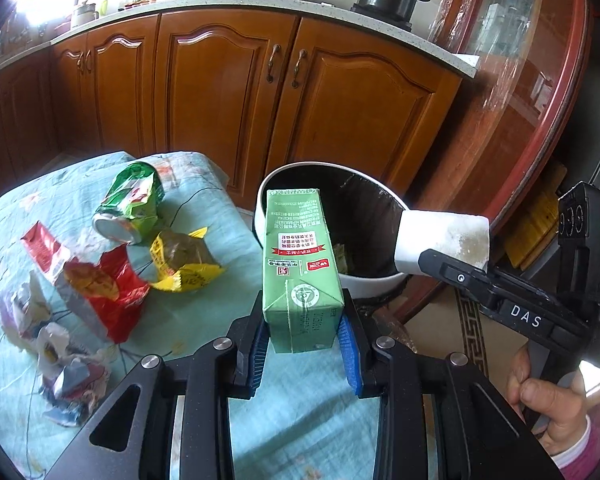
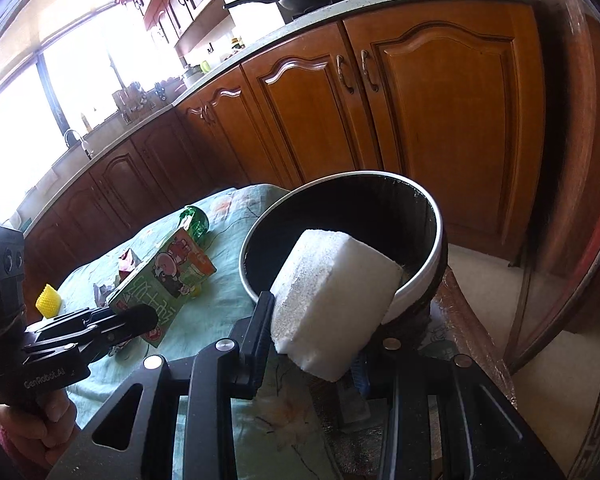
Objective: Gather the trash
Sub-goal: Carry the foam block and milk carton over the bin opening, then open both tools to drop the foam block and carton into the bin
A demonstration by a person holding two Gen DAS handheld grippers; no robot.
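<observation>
Two hand-held grippers are up over the counter, and each one has one piece of trash. The left hand-held gripper (image 1: pixel 305 344) is clamped on a green carton (image 1: pixel 300 264). Its blue pads (image 1: pixel 347 354) press the carton's two sides. The carton is a tall box of smooth card with small print on it. Its long side points away from the gripper, toward the bin (image 1: pixel 332 280), and its far end is over the bin's near rim.

The right hand-held gripper (image 2: pixel 314 356) is clamped on a white foam block (image 2: pixel 332 300). The block is chunky, with a rough, crumbly face. Its long side points up and away, and its far end leans over the bin's near rim (image 2: pixel 412 300).

There is one bin. It is round, white outside and black inside (some scraps lie at the bottom). It stands at the right edge of the counter, which has a light blue cloth (image 1: pixel 204 320) with flowers on it.

Four more pieces of trash lie on the cloth, left of the bin. A crushed green can (image 1: pixel 130 204) lies on its side toward the far edge. A crinkly yellow wrapper (image 1: pixel 184 260) is beside it, and a shiny red bag (image 1: pixel 96 280) touches the wrapper. Some crumpled paper (image 1: pixel 56 352) is near the left edge.

A hand (image 1: pixel 548 412) grips the right gripper's handle.
</observation>
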